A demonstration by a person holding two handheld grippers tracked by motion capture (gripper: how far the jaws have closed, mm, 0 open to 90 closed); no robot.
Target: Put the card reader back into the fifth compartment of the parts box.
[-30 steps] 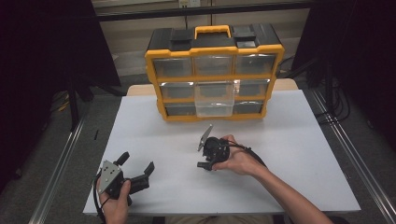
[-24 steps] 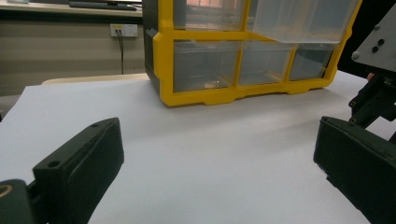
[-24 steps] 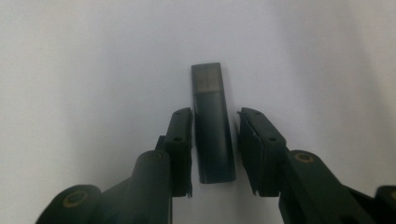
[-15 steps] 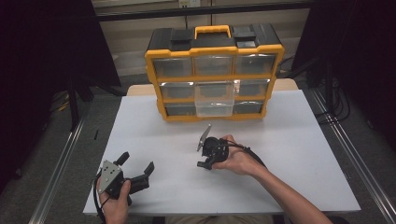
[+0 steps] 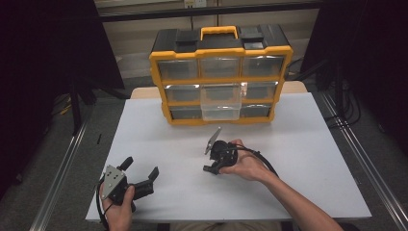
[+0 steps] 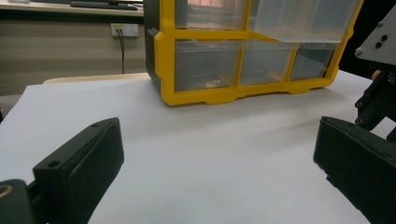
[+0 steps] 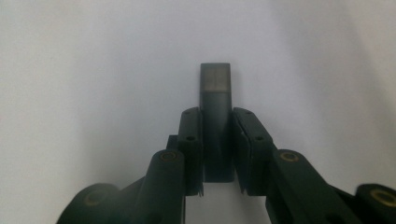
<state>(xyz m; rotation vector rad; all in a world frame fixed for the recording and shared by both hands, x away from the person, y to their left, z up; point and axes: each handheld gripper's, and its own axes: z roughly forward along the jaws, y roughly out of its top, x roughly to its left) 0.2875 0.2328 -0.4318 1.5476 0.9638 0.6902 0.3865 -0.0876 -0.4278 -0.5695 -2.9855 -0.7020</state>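
Observation:
My right gripper (image 5: 210, 168) rests on the white table (image 5: 303, 159), held in a hand and pointing down at the surface. In the right gripper view its jaws (image 7: 215, 116) are shut on a small dark grey bar (image 7: 215, 88) with a paler tip, which pokes out past the fingertips over the white surface. My left gripper (image 5: 141, 167) sits near the table's front left corner, open, with nothing between its jaws (image 6: 217, 130). The left gripper view also catches part of the right gripper (image 6: 378, 98) at its right edge.
A yellow and black drawer organizer (image 5: 220, 77) stands at the back of the table, with clear drawers in rows. Its middle drawer (image 5: 220, 102) is pulled partly out, seen also in the left gripper view (image 6: 303, 21). Metal rails run along both sides of the table.

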